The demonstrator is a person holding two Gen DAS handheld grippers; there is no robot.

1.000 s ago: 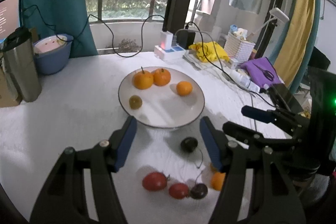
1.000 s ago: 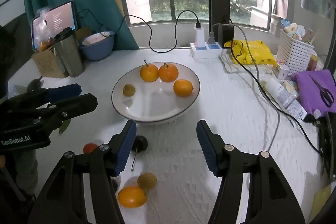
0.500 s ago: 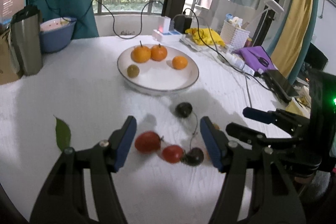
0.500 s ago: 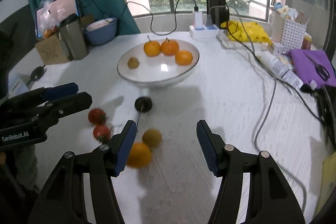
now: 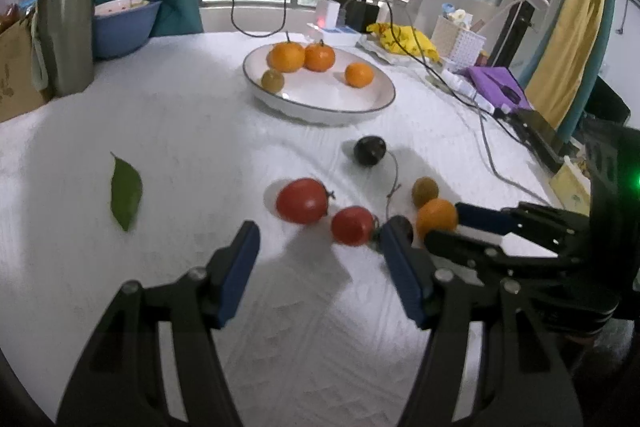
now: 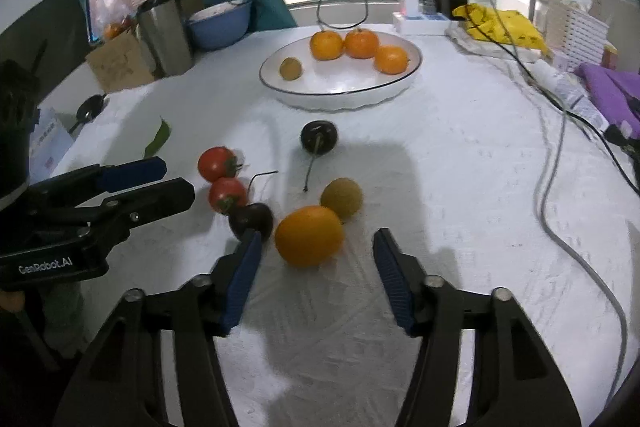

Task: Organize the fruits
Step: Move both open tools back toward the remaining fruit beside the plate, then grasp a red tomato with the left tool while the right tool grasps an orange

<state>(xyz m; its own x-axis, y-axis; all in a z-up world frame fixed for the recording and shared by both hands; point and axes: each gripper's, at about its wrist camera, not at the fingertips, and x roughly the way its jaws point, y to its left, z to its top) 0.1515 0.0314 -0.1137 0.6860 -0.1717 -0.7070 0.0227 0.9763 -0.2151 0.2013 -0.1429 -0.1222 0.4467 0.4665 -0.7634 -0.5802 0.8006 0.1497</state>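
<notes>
Closing on the loose orange should go best if the right claw, its jaws narrowing but not yet touching, straddles the fruit clear of the dark cherry beside it on the counter. The left claw hangs half wide, empty, short of the tomatoes. Claw tips partly hide the cherry

White plate (thin dark rim), orange mandarins, red tomatoes, green leaf, white tablecloth.
</notes>
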